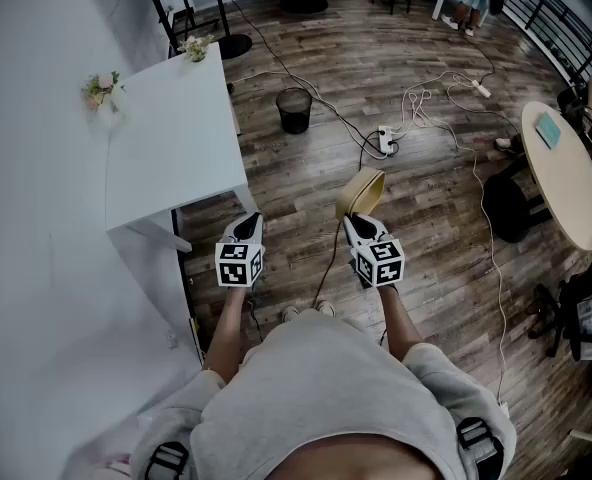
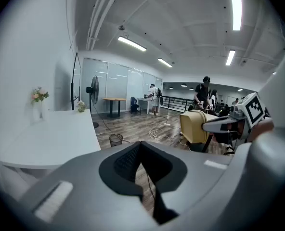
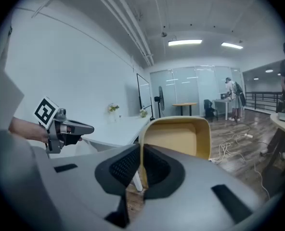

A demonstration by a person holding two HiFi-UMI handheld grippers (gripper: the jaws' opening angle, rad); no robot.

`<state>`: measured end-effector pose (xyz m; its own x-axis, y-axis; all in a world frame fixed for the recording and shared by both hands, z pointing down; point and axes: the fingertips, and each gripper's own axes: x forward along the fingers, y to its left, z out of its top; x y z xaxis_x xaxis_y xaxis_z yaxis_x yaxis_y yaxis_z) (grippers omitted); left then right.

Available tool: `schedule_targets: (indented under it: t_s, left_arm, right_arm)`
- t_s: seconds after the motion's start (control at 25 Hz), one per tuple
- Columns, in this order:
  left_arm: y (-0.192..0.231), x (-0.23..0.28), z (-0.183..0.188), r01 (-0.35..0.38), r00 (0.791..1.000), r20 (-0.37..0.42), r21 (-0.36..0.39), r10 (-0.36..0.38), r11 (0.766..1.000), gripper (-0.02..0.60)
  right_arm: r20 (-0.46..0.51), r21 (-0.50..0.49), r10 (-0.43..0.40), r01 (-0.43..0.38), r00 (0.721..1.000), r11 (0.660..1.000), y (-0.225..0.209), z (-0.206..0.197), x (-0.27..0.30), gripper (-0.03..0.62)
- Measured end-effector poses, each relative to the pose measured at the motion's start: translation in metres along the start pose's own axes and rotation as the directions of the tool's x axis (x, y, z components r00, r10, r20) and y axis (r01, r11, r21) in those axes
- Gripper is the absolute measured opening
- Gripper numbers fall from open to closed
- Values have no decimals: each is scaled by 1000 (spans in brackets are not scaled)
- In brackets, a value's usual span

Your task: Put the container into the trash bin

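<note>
Head view: the right gripper (image 1: 354, 220) is clenched on one thin wall of the shallow yellow plastic container (image 1: 361, 190) at mid-frame, well short of the black mesh trash bin (image 1: 294, 110) at upper centre. The white power strip with loose cables (image 1: 384, 140) beside the path could snag a foot.

Left gripper view: the left gripper (image 2: 140, 146) is closed and empty. The white table (image 2: 46, 138) edges the left.

Right gripper view: I judge the edge pinch could slip.

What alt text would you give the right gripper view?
The right hand-held gripper pinches the rim of a tan container, held up in an office. At the left, the left hand-held gripper hangs empty in front of a white table with flowers on it.
</note>
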<state>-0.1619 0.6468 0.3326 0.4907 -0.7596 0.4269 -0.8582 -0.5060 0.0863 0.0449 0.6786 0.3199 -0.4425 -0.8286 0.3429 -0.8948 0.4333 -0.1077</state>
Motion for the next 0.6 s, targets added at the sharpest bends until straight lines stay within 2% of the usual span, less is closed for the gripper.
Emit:
schedule_targets:
  t_s: [0.6]
  left_arm:
    - [-22, 10, -3, -7, 1000, -9, -10, 7, 1000, 11]
  right_arm:
    - [16, 11, 2, -2, 1000, 1000, -21, -5, -10, 28]
